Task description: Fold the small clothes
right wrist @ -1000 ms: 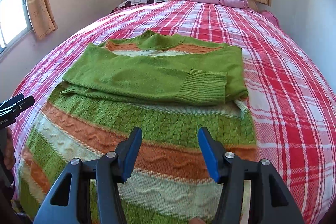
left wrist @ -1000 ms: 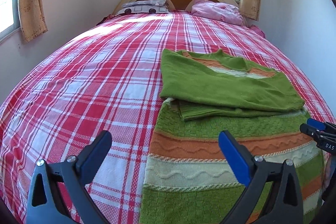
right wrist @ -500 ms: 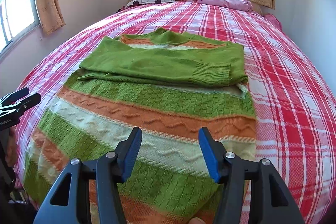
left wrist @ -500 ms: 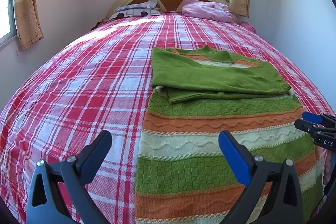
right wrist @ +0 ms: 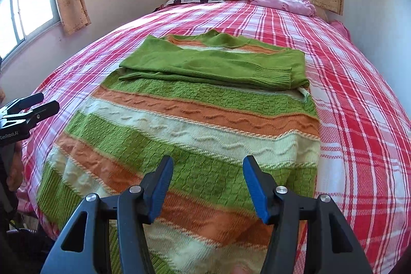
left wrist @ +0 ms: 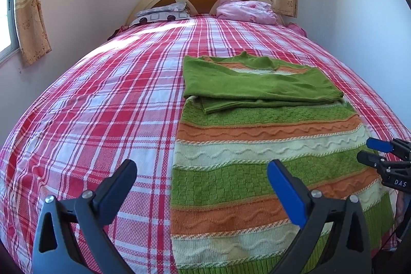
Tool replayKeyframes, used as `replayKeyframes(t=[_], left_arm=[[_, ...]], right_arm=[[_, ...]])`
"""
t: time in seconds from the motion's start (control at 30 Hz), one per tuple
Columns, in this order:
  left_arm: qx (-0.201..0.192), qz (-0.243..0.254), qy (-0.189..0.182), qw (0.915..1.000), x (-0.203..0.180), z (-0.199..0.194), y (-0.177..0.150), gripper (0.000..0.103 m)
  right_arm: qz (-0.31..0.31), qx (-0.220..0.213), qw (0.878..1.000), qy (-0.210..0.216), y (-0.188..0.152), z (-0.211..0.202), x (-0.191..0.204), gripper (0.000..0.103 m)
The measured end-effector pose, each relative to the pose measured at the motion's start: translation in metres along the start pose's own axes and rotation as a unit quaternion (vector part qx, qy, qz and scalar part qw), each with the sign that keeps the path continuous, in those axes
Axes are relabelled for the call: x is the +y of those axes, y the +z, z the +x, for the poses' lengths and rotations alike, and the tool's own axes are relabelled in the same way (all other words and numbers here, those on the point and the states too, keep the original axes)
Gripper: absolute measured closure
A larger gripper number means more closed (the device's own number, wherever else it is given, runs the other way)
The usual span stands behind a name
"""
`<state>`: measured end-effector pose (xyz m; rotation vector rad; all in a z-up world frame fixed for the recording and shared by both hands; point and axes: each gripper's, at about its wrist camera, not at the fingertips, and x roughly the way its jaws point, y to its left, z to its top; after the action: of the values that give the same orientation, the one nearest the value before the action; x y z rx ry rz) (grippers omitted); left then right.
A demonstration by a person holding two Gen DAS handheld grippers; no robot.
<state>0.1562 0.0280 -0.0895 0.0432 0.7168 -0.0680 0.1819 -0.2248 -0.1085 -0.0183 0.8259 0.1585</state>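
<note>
From the left wrist, the left gripper (left wrist: 200, 176) hangs wide open and empty over the striped sweater (left wrist: 269, 158) lying toward the bed's (left wrist: 102, 107) right edge, sleeves (left wrist: 257, 86) already folded across, while from the right wrist the right gripper (right wrist: 206, 180), likewise spread and empty, hovers above the hem (right wrist: 84, 199), so the next move likely calls for pinching both hem corners.

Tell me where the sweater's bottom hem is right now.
The hem lies at the bed's near edge, just under the open right gripper, in the right wrist view.
</note>
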Motion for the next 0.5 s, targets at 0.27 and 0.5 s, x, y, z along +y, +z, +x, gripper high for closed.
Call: replayKeyframes(t=[0.27,0.5], left_arm=[[0.0,0.009,-0.004,1.0,0.001,-0.016,-0.009,0.0],[0.005,0.021,-0.004,0.9998,0.003,-0.026,-0.021,0.0]], right_arm=[[-0.007,0.005,1.0,-0.002,-0.013,-0.014,0.009,0.045],[-0.01,0.007,1.0,-0.003,-0.024,-0.024,0.015,0.045]])
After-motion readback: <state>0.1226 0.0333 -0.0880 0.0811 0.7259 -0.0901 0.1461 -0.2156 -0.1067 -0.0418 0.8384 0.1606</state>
